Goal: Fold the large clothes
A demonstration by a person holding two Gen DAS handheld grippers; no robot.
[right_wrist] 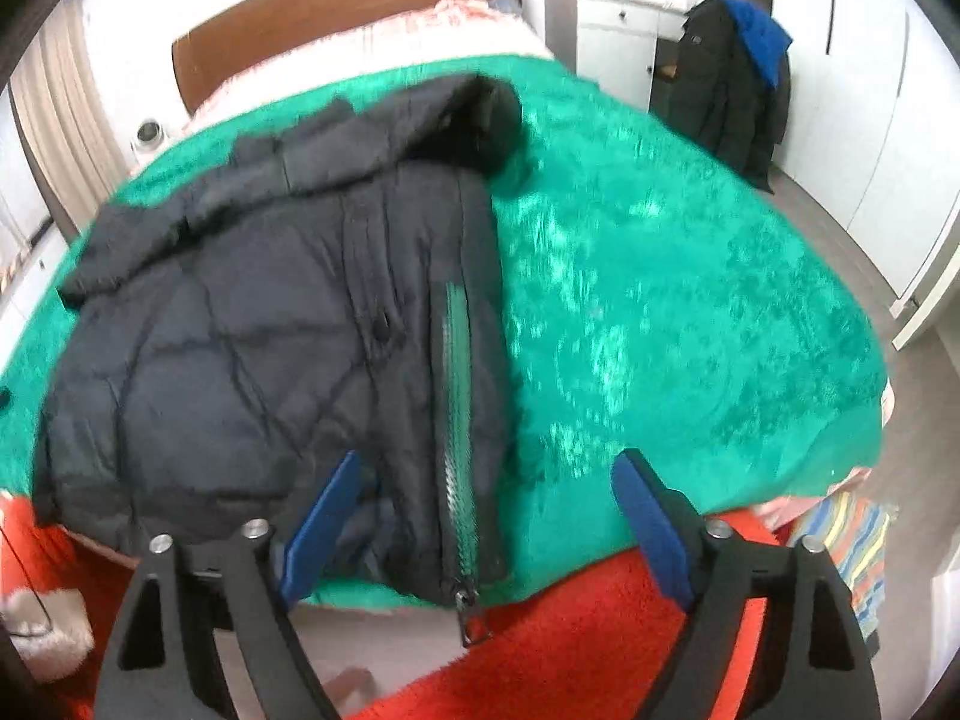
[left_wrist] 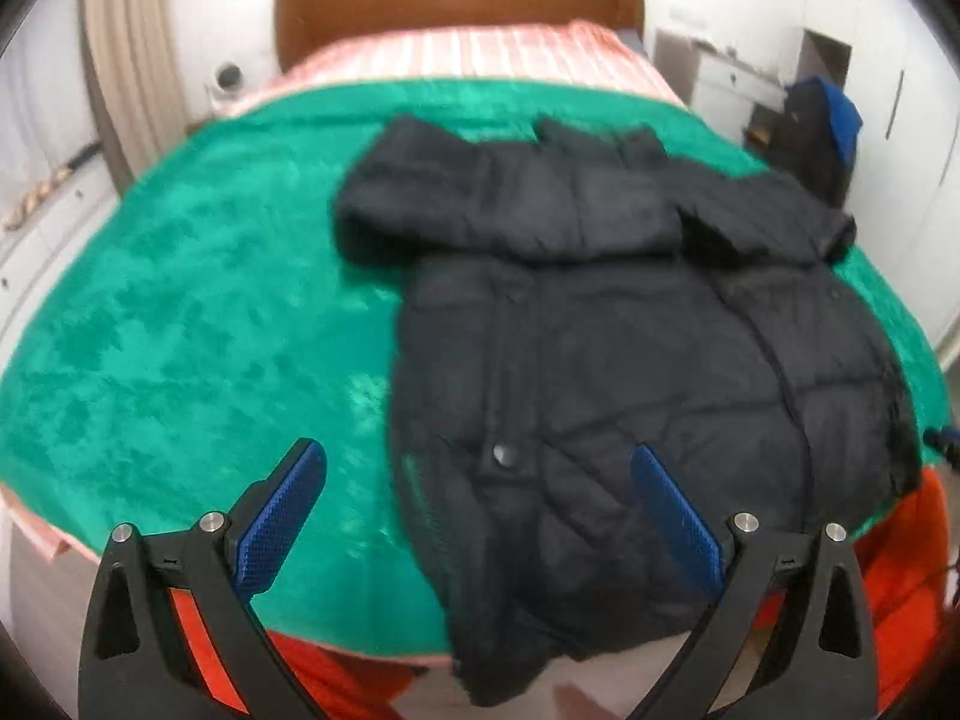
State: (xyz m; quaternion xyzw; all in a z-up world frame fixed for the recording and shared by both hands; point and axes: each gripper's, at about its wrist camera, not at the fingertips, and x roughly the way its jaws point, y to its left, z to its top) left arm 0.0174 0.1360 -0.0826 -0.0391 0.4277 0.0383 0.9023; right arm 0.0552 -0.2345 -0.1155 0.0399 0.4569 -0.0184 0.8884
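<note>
The left gripper (left_wrist: 477,480) hangs above the near edge of the bed (left_wrist: 180,312), its jaws spread wide and gripping nothing. One blue finger sits over the bare green blanket (left_wrist: 210,276), the other over the lower body of the dark padded jacket (left_wrist: 630,360). That straddle looks like a line-up on the jacket's left hem edge, the natural place to take hold for a fold.

The jacket itself lies flat on the blanket, collar and hood toward the brown headboard (left_wrist: 456,0), hem toward the person. Its bottom edge droops past the mattress, probably because the garment is long and was laid close for easy reach. The upper part looks bunched, with what appears to be a sleeve drawn across the chest, so some folding may already be done; the blur makes this uncertain. A snap button (left_wrist: 504,454) shows on the front panel.

Further right, the zipper (right_wrist: 459,450) with green tape runs down the jacket's right edge to a pull dangling off the bed. The right gripper (right_wrist: 486,480) hovers just over it, jaws likewise wide apart and empty, bracketing that zipper edge and a strip of blanket. With both tools poised at the two lower corners, the likely next step is a paired pinch at the hem.

Behind the bed on the right, another dark coat (right_wrist: 732,96) hangs by a white cabinet (right_wrist: 618,42).
</note>
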